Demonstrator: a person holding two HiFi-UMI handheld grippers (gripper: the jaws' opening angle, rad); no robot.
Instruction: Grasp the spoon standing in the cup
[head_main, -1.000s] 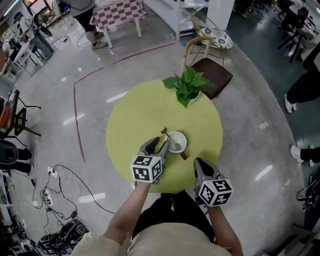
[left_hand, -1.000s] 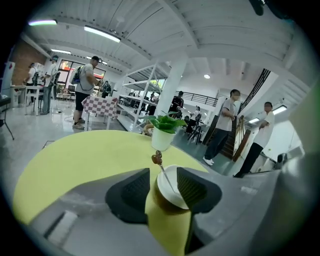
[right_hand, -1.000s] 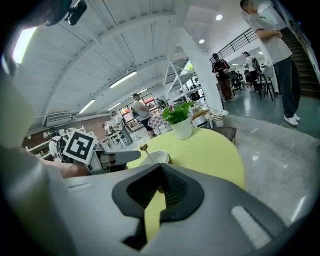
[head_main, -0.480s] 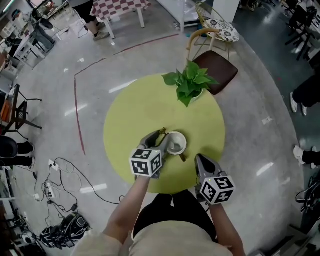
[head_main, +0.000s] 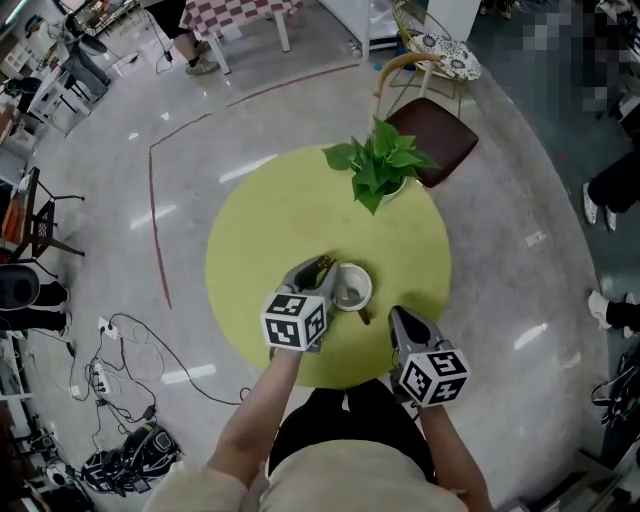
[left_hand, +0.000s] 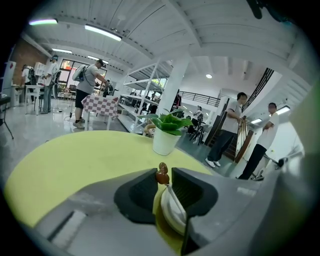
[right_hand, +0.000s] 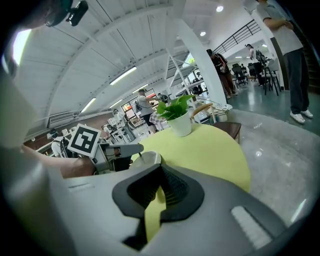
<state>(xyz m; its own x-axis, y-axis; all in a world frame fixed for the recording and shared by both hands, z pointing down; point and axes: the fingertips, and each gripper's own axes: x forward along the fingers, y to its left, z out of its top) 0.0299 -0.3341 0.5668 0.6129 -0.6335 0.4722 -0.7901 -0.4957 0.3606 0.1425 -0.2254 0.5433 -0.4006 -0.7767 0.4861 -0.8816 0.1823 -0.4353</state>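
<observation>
1. Your left tool (left_hand: 162, 172) is closing its jaws. The brown knob of the spoon (left_hand: 161, 176) stands in the gap between them, just at the tips, and the pads do not yet press on the thin handle.
2. The spoon leans in the white cup (head_main: 352, 287), with its handle tilted toward the left, where your left tool (head_main: 318, 270) meets it from the near-left side.
3. The cup stands on the round yellow-green table (head_main: 290, 220), in its near half. Its rim (left_hand: 172, 212) shows just behind the jaws.
4. Your right tool (right_hand: 159, 172) holds its jaws a narrow slit apart with nothing between them; only the table shows through.
5. That right tool (head_main: 402, 322) hovers over the near edge of the table, to the near right of the cup and clear of it.
6. A potted plant (head_main: 380, 165) sits at the far edge of the table, well apart from the cup.
7. Beyond the plant stands a chair (head_main: 430, 140) with a dark seat.
</observation>
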